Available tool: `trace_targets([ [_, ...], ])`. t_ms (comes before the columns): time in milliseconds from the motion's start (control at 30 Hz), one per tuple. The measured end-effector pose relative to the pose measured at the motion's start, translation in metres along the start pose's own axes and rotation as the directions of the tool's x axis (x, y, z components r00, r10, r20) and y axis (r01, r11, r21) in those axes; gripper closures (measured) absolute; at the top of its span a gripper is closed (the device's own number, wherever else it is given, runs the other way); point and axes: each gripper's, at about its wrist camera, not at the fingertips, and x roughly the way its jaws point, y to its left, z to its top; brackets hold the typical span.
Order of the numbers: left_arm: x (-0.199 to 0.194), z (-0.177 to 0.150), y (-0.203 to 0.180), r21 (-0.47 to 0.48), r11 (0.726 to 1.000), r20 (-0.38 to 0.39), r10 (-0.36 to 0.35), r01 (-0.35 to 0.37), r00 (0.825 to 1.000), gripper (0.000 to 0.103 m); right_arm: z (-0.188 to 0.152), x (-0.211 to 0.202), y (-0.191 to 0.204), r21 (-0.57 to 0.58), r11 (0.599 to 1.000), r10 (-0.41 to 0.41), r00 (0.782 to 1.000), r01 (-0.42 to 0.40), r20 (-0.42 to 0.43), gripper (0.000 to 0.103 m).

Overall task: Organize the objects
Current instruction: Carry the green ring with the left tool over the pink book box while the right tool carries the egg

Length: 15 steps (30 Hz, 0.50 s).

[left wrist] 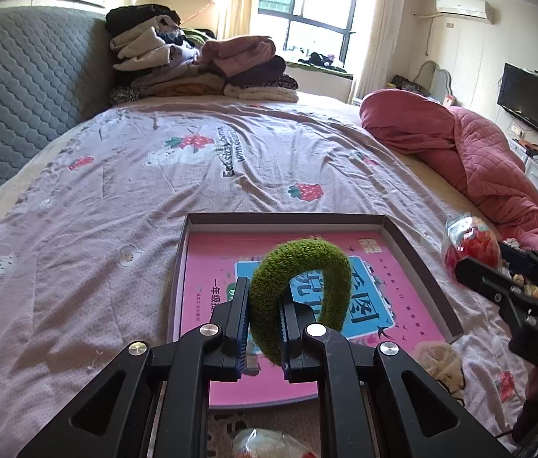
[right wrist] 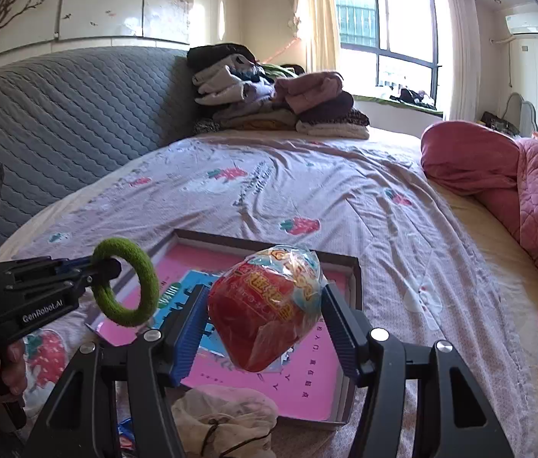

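Clearly, two light, yielding things are being carried above the pink box lid (left wrist: 421,252) on the bed (left wrist: 116,198). A fuzzy green hair ring (left wrist: 299,290) is pinched through its band by the left gripper (left wrist: 265,328), pressed nearly together; it is judged soft and best held there. Its ring stands upright, hole facing sideways. A red plastic-wrapped packet (right wrist: 269,309) is clamped by the widely spread right gripper (right wrist: 265,324); the slick, crinkly film could slip. Its long axis is tilted, clear end up.
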Motion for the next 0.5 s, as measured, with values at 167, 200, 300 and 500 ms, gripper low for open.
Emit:
trace_targets([
  [167, 0.016, 0.000, 0.003, 0.002, 1.000, -0.017, -0.001, 0.001, 1.000, 0.090, -0.010, 0.019, -0.010, 0.033, 0.999, 0.006, 0.999, -0.005, -0.050, 0.043],
  [200, 0.019, -0.001, 0.004, 0.002, 1.000, -0.024, -0.001, 0.001, 1.000, 0.090, -0.011, 0.022, -0.011, 0.028, 1.000, 0.003, 0.998, -0.002, -0.056, 0.043],
  [300, 0.028, -0.005, 0.007, 0.006, 1.000, -0.040, 0.008, -0.008, 0.999, 0.090, -0.015, 0.030, -0.012, 0.006, 1.000, -0.030, 0.997, 0.031, -0.069, 0.043],
  [500, 0.038, -0.011, 0.014, 0.000, 1.000, -0.058, 0.017, -0.017, 0.998, 0.090, -0.021, 0.043, -0.016, 0.016, 0.999, -0.026, 0.994, 0.028, -0.104, 0.043],
])
